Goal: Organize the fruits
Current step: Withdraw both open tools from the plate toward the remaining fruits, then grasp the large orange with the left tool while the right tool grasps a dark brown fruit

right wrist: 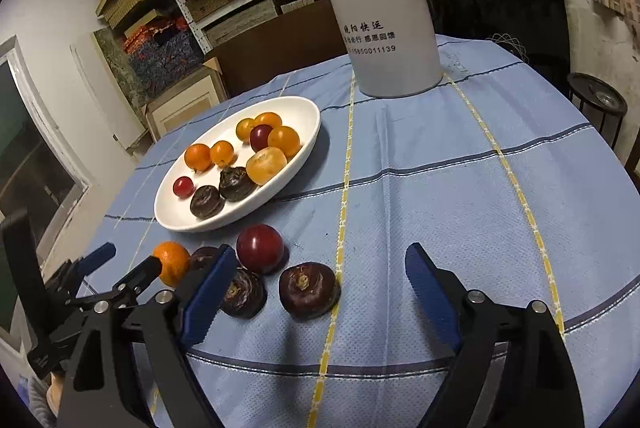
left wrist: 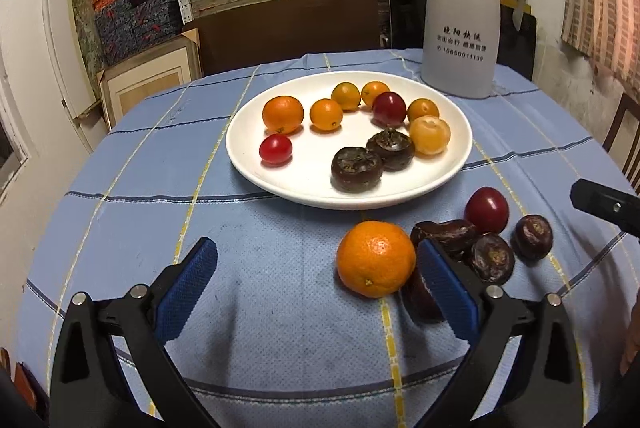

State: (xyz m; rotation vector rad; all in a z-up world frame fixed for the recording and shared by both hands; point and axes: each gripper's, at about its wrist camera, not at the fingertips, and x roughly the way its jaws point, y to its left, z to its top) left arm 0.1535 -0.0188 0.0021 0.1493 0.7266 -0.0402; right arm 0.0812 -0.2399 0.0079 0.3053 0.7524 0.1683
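Note:
A white plate (left wrist: 248, 156) holds several small oranges, two red fruits and two dark water chestnuts; it also shows in the right wrist view (right wrist: 308, 116). On the cloth in front of it lie a mandarin (left wrist: 375, 258), a red fruit (left wrist: 487, 209) and several dark water chestnuts (left wrist: 533, 237). My left gripper (left wrist: 318, 260) is open and empty, its right finger just right of the mandarin. My right gripper (right wrist: 320, 260) is open and empty, with a water chestnut (right wrist: 307, 290) between its fingers and the red fruit (right wrist: 260, 248) ahead of its left finger.
A white thermos jug (left wrist: 460, 16) stands at the back of the round table with the blue checked cloth (left wrist: 160, 188). Shelves of boxes and a dark chair stand behind. The left gripper (right wrist: 120, 268) shows at the left of the right wrist view.

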